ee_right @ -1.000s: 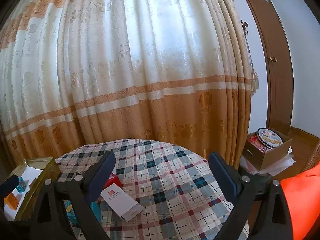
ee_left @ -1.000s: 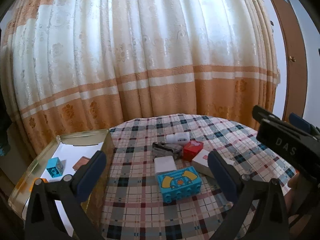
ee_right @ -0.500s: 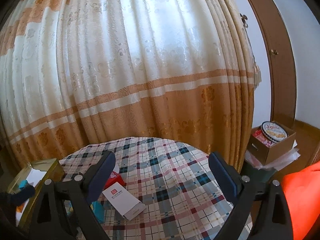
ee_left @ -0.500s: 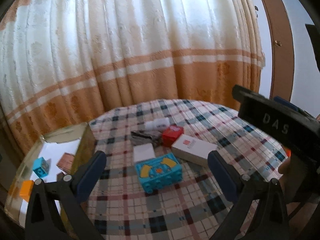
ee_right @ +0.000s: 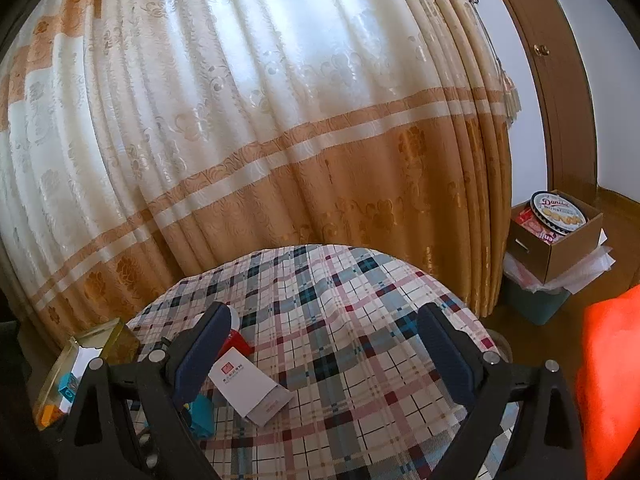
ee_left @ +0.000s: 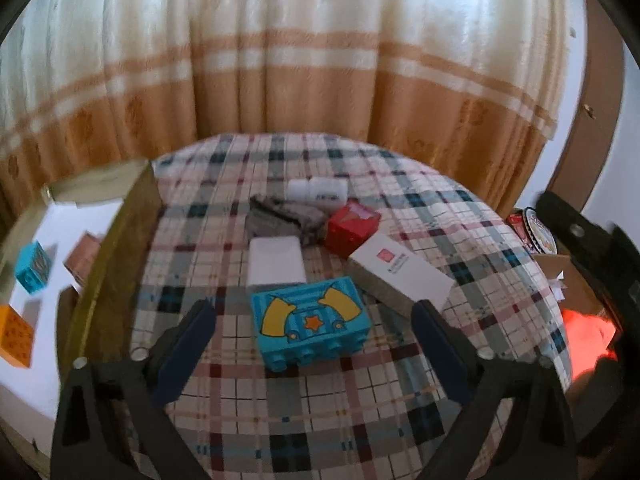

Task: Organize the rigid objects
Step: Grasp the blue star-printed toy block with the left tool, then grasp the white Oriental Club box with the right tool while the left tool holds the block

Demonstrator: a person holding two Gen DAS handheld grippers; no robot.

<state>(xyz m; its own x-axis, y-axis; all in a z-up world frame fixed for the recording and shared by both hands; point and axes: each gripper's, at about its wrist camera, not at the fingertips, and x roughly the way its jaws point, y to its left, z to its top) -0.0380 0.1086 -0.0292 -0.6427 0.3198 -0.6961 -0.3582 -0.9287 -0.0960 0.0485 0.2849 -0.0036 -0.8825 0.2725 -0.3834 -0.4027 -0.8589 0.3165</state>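
On the plaid round table (ee_left: 320,412) lie a blue toy brick with yellow shapes (ee_left: 309,327), a flat white box (ee_left: 276,261), a long white box with a red logo (ee_left: 400,271), a red box (ee_left: 352,229), a white bottle on its side (ee_left: 318,191) and a grey cloth (ee_left: 286,216). My left gripper (ee_left: 316,348) is open and empty, just in front of the blue brick. My right gripper (ee_right: 324,356) is open and empty above the table; the long white box (ee_right: 250,387) lies by its left finger.
A gold-rimmed tray (ee_left: 120,248) at the table's left holds a blue cube (ee_left: 33,267), an orange block (ee_left: 14,336) and a brown piece (ee_left: 82,258). A curtain (ee_right: 256,120) hangs behind. A cardboard box with a biscuit tin (ee_right: 558,220) stands on the floor at right.
My left gripper has tilted down and moved closer to the blue brick, which now sits between the finger lines. The right gripper has shifted only slightly.
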